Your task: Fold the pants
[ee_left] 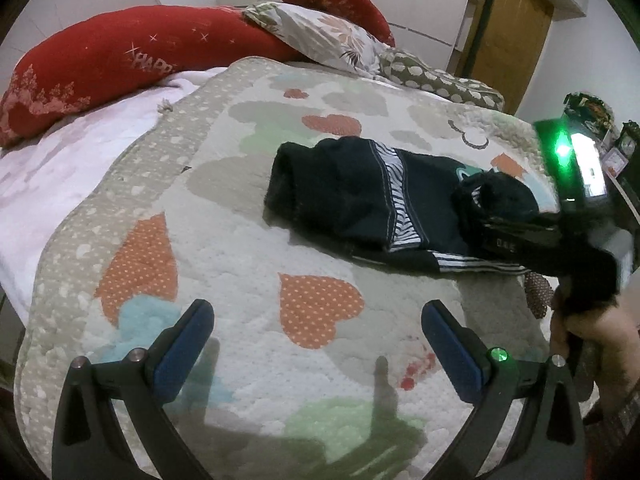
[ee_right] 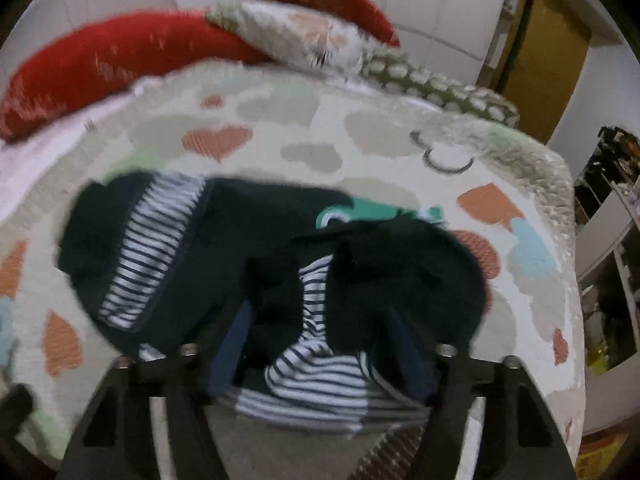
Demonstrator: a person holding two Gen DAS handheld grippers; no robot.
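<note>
1. The pants (ee_left: 372, 204) lie folded on the quilt (ee_left: 224, 240), right of centre in the left wrist view; dark fabric with striped bands.
2. The left gripper (ee_left: 318, 316) sits at the bottom of its frame, fingers (ee_left: 188, 344) spread wide with only quilt between them. The pants lie well above the fingertips, apart from them.
3. The right gripper (ee_right: 320, 316) sits at the lower centre of its blurred view, over the near end of the pants (ee_right: 208, 248).
4. Its fingers (ee_right: 228, 344) stand partly apart with striped and dark fabric between them; whether the pads press on the fabric cannot be told.
5. A hand (ee_left: 588, 328) holds the right gripper at the right edge of the left wrist view.
6. Red pillows (ee_left: 104, 64) lie at the upper left.
</note>
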